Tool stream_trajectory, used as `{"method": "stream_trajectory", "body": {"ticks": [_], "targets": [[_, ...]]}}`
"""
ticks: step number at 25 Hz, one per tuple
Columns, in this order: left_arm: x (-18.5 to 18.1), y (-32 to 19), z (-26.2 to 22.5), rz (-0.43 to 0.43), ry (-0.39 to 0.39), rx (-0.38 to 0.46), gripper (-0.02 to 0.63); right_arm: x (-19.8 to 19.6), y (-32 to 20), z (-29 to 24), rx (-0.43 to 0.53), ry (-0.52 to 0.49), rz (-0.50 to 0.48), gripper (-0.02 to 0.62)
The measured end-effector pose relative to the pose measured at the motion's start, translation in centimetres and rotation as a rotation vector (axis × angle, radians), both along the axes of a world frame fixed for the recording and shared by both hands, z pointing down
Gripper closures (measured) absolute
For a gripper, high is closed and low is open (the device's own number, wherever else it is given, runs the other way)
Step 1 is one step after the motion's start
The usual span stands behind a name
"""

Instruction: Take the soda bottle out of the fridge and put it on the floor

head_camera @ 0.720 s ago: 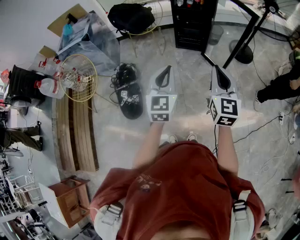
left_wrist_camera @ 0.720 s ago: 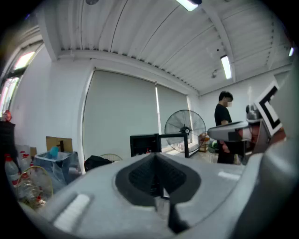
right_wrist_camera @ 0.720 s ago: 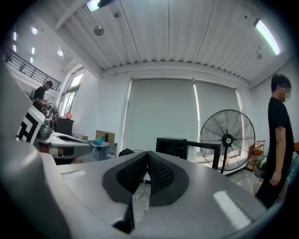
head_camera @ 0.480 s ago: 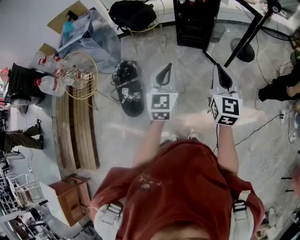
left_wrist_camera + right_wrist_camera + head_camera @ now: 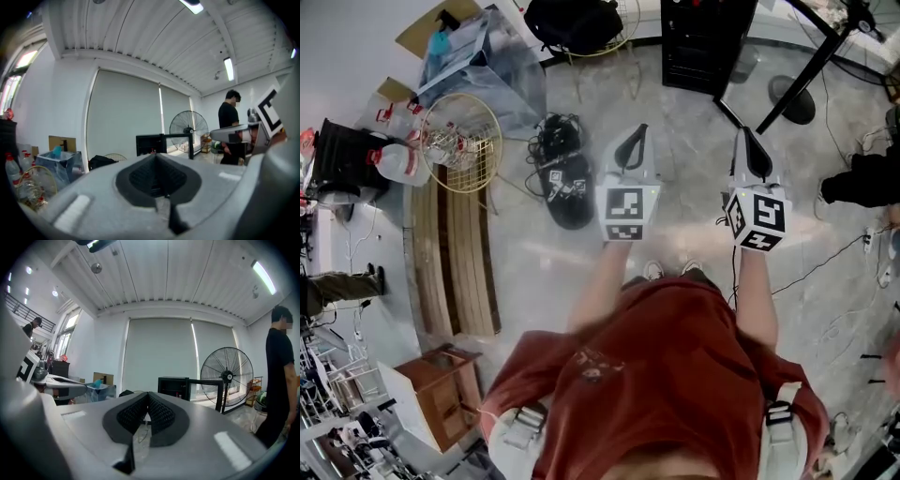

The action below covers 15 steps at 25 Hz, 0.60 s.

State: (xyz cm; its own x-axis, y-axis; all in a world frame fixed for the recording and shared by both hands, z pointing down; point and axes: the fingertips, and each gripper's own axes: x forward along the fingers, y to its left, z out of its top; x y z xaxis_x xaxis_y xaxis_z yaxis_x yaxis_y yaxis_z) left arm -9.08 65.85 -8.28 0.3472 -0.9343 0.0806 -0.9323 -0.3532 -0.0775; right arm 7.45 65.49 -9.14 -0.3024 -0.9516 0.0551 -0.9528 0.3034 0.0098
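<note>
the left gripper (image 5: 155, 158) is shut: its dark, ribbed rubber pads meet at the tip with nothing between them. the right gripper (image 5: 148, 407) is shut too, its knurled black pads pressed together at the tip and empty. both have smooth grey plastic shells and carry a white cube with black square markers. the person, in a rust-red shirt (image 5: 666, 375), holds them side by side at about the same height over the floor (image 5: 694, 220), a glossy pale stone with grey veining.

the fridge (image 5: 705, 42) is a small black box-shaped cabinet standing on the floor straight ahead of the grippers and well apart from them. the right gripper view shows small reddish things inside it, too small to tell, so the soda bottle cannot be picked out there.

right of the fridge stands a pedestal fan (image 5: 227, 376) with a round wire cage. to the left on the floor lie a dark oval device (image 5: 562, 187) tangled with black cables, a round wire basket (image 5: 461, 141) with clear plastic bottles in it, and a slatted wooden panel (image 5: 455, 267). a crumpled clear plastic bag (image 5: 492, 70) and a black backpack (image 5: 574, 21) sit nearer the wall.
</note>
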Motion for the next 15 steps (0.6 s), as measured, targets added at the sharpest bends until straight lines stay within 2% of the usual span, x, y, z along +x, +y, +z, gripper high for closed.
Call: {"method": "stream_trajectory", "body": {"ticks": [9,15], "targets": [[-3.6,-1.8,0.8,-0.012,0.011,-0.015,0.606,-2.7,-1.9,0.7,-0.017,0.001,0.009,0.595],[-3.4,-4.4,1.6,-0.011,-0.004,-0.032,0.606,-2.4,-4.6,1.5,-0.029,-0.007,0.009,0.595]]}}
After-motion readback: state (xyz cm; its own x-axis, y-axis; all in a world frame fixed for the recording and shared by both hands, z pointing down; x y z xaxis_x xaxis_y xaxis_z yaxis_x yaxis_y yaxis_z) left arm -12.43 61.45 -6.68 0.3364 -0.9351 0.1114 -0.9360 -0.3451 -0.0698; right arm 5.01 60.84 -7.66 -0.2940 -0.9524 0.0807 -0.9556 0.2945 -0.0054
